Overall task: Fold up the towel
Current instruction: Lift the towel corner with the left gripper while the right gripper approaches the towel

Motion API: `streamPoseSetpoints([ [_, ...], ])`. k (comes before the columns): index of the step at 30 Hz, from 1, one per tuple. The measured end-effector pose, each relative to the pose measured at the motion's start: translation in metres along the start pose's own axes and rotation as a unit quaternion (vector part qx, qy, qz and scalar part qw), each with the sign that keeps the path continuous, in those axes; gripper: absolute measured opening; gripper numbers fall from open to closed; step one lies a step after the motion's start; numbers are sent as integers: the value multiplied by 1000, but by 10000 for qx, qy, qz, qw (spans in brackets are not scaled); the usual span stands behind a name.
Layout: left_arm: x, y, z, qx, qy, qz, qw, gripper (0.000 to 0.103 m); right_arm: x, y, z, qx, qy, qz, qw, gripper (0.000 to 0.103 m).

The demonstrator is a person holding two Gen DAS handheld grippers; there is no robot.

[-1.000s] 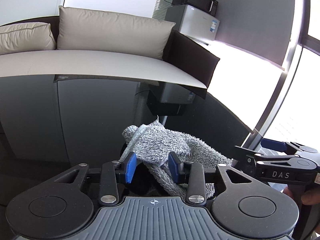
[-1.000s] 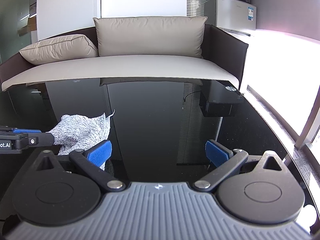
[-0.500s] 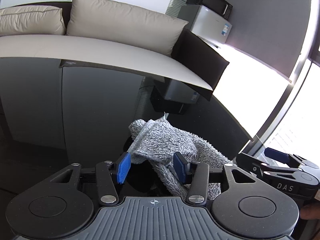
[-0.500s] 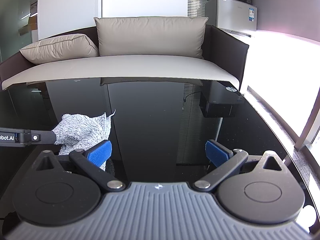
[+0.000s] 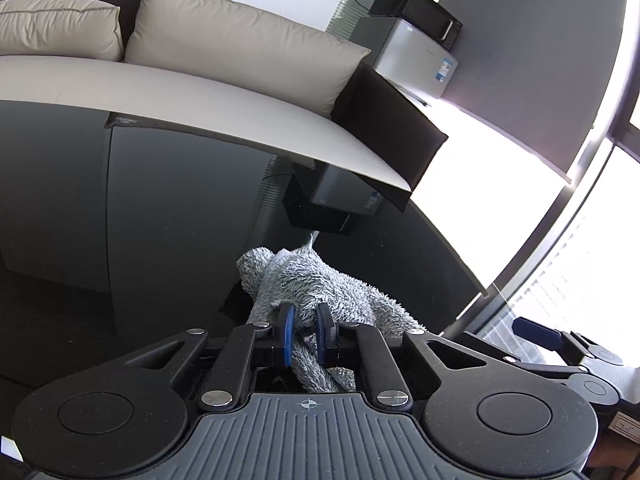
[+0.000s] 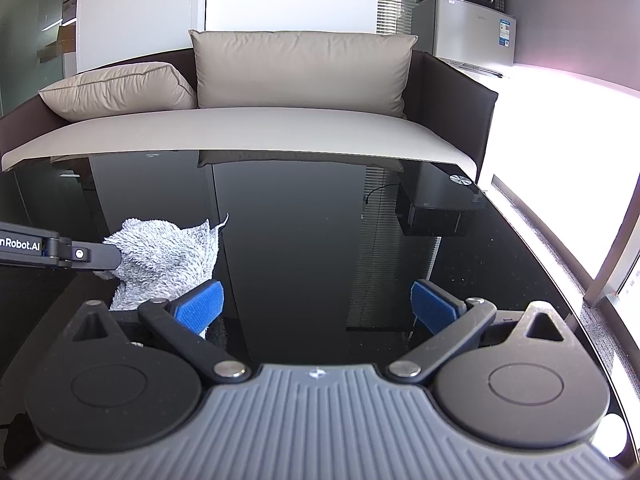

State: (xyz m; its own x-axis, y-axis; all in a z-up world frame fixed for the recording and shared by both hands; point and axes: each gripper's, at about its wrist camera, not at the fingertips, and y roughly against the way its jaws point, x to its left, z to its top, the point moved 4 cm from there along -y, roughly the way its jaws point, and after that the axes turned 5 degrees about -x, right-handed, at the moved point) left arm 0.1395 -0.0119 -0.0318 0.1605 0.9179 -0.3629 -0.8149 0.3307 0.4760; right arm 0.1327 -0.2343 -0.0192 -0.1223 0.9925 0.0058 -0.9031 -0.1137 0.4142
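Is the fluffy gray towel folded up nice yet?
No. The towel lies crumpled in a heap on the table, one bunch pinched in the left tool.

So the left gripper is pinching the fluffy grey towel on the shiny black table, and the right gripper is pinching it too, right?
Not quite. The left gripper does pinch the grey towel on the black table. But the right wrist view shows the right gripper wide open with nothing between its pads; the towel lies off beside its left pad.
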Motion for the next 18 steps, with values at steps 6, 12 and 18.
streamPoseSetpoints([
  [6, -7, 13, 7, -238, -69, -27, 9997, 7, -1, 0, -1, 3, 6, 0, 10000, 102],
  [12, -12, 34, 22, -697, -163, -93, 9974, 7, -2, -1, 0, -5, 1, 2, 10000, 102],
  [18, -21, 62, 41, -1320, -331, -139, 9906, 5, 0, 0, 0, 0, 7, 19, 10000, 102],
])
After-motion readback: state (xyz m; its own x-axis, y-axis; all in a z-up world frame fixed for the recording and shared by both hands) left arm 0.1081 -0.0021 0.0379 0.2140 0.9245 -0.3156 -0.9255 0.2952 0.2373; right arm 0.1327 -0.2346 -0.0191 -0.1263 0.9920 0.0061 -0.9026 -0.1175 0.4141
